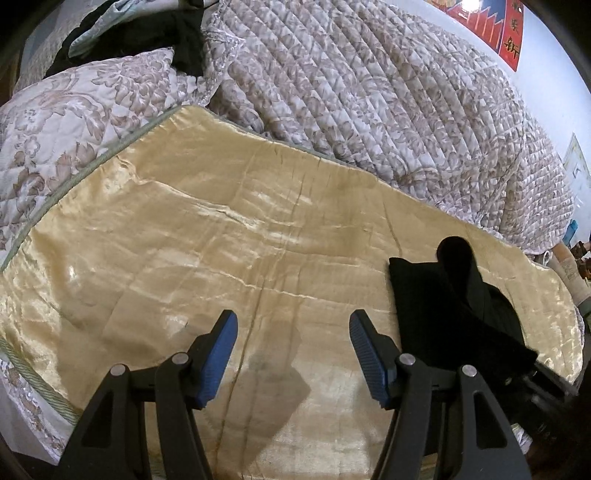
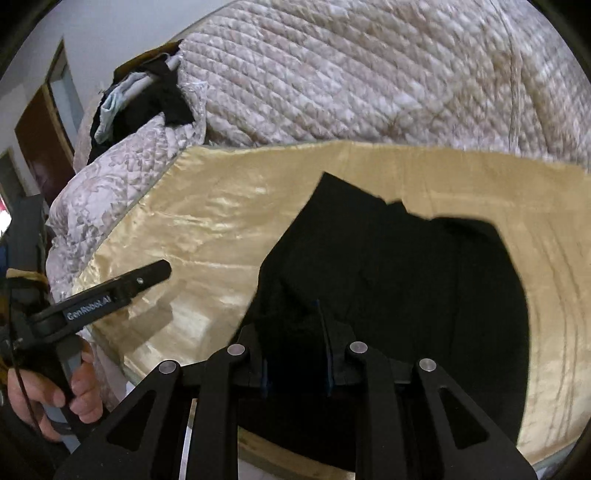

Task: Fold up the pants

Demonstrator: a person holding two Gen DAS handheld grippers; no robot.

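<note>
1. The right gripper (image 2: 295, 332) has its jaws drawn close together with black cloth bunched between the blue pads; it pinches a fold of the black pants (image 2: 399, 280).
2. From that pinch the pants spread away from the right wrist camera as a dark, roughly folded mass on the gold satin sheet (image 2: 207, 221), their far edge stepped and angular.
3. The left gripper (image 1: 293, 354) stands spread, its blue pads (image 1: 218, 358) well apart with nothing between them, only bare satin sheet (image 1: 221, 236) and the gripper's own shadow below.
4. In the left wrist view the pants (image 1: 443, 314) lie to the right of the open jaws, just beside the right-hand finger, one part raised into a rounded dark hump.
5. The right wrist view shows the left gripper (image 2: 155, 273) from the side, over the sheet's left edge and apart from the pants, with a hand (image 2: 55, 391) wrapped around its handle.
6. Beyond the sheet a quilted floral bedspread (image 1: 369, 92) rises in a rumpled heap, and a matching pillow (image 1: 74, 110) lies at the far left.
7. Other dark clothes (image 1: 155, 37) lie behind the pillow.
8. A red wall hanging (image 1: 506, 33) shows at the top right of the left wrist view.
</note>
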